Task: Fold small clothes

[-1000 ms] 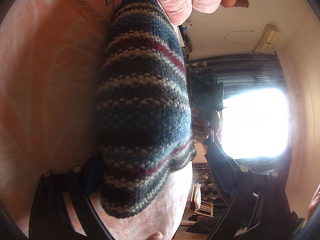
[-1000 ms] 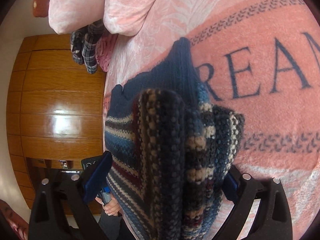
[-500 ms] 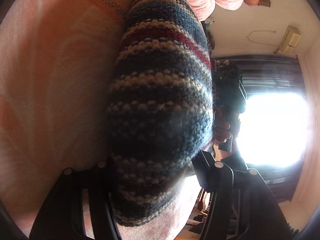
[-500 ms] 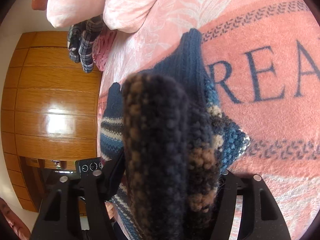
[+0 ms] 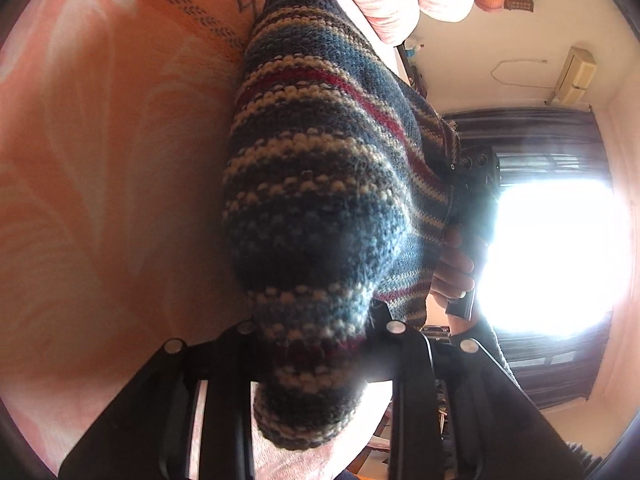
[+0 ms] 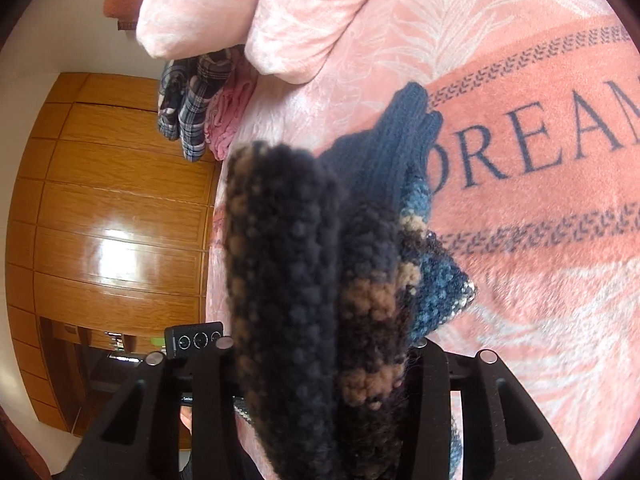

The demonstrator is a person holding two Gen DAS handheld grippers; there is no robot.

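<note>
Pink blanket (image 6: 520,280) under striped knit sweater (image 5: 320,184), both hand-held grippers (image 5: 316,332) (image 6: 320,348) clamped on it.

Your way forward is blocked on both sides — the striped knit sweater (image 5: 320,184) bunches between both pairs of tongs. Pink pillows (image 6: 256,12) and a plaid garment (image 6: 192,100) crowd the bed's head. Bare blanket (image 6: 540,260) lies open to your right — and to your left as well.

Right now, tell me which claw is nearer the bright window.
Right. The right claw, clamped on the sweater, sits between the left claw and the window; the left claw grips the sweater's far end.
</note>
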